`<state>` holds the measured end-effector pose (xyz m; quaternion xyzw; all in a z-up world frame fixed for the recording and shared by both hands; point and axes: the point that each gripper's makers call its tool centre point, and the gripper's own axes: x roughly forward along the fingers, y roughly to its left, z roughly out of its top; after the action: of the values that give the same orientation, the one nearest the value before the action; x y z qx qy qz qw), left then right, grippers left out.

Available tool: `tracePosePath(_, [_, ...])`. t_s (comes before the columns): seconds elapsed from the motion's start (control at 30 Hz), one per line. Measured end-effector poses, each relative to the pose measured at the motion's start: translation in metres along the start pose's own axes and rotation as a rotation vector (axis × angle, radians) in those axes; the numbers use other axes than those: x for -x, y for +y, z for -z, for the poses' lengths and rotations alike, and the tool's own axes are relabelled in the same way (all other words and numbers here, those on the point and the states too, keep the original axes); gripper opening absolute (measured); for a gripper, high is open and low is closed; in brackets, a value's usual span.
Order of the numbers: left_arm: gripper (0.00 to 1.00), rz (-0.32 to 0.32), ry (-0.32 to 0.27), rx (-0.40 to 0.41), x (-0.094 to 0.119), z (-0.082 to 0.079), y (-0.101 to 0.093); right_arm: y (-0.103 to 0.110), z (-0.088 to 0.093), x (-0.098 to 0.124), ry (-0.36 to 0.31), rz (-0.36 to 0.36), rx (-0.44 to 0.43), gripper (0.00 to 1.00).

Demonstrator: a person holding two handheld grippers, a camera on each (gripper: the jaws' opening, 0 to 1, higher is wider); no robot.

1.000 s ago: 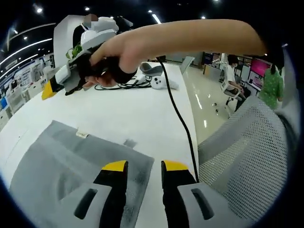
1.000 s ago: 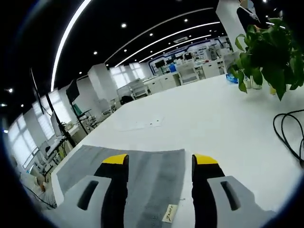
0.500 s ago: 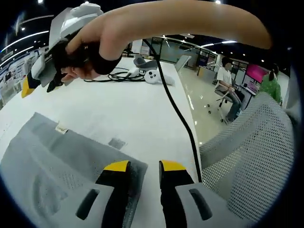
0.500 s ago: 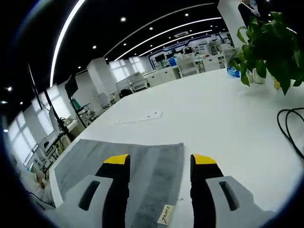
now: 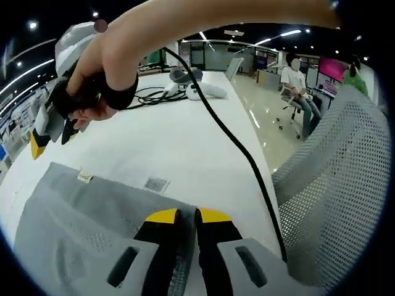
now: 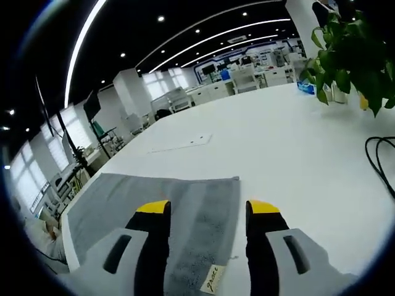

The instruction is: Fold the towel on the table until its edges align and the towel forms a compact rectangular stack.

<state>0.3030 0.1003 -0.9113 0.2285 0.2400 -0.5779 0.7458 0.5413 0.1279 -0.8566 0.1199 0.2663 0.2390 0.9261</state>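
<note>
A grey towel lies flat on the white table, with a small label at its far edge. My left gripper sits at the towel's near right corner, its yellow-tipped jaws drawn almost together over the edge. A hand holds my right gripper just above the towel's far corner. In the right gripper view the towel runs between and under the jaws, label near the bottom. There my right gripper is open and wide.
A black cable trails across the table to the right gripper. White devices and coiled cables lie at the far end. A mesh chair stands to the right. A potted plant, a cable and a paper sheet are on the table.
My left gripper's jaws have closed from a wide gap to a narrow one at the towel's corner. The right gripper has come down toward the towel's far corner, still open.
</note>
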Motion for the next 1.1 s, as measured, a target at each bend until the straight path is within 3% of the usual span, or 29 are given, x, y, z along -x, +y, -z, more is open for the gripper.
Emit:
tracePosePath(0.17, [0.08,0.012,0.005,-0.008,0.001,0.000,0.000,-0.007,0.007,-0.004,0.034,0.023,0.030,0.46])
tracePosePath(0.43, [0.07,0.053,-0.011,0.053,0.001,0.001,0.004,-0.016,0.015,-0.008,0.085,0.057,0.085,0.42])
tracePosePath(0.67, [0.07,0.064,-0.036,0.064,0.001,0.001,0.003,-0.024,0.009,-0.020,0.074,0.093,0.097,0.25])
tracePosePath(0.83, [0.07,0.067,-0.040,0.052,0.001,0.001,0.003,-0.028,0.013,-0.035,0.091,0.114,0.104,0.23])
tracePosePath(0.93, [0.07,0.064,-0.030,-0.017,0.000,0.000,0.001,-0.034,0.016,-0.042,0.104,0.127,0.105,0.21])
tracePosePath(1.03, [0.07,0.076,-0.032,-0.001,0.001,0.001,0.003,-0.035,0.027,-0.045,0.139,0.148,0.090,0.17])
tracePosePath(1.1, [0.07,0.077,-0.036,0.005,0.001,0.001,0.003,-0.040,0.026,-0.048,0.118,0.173,0.137,0.10])
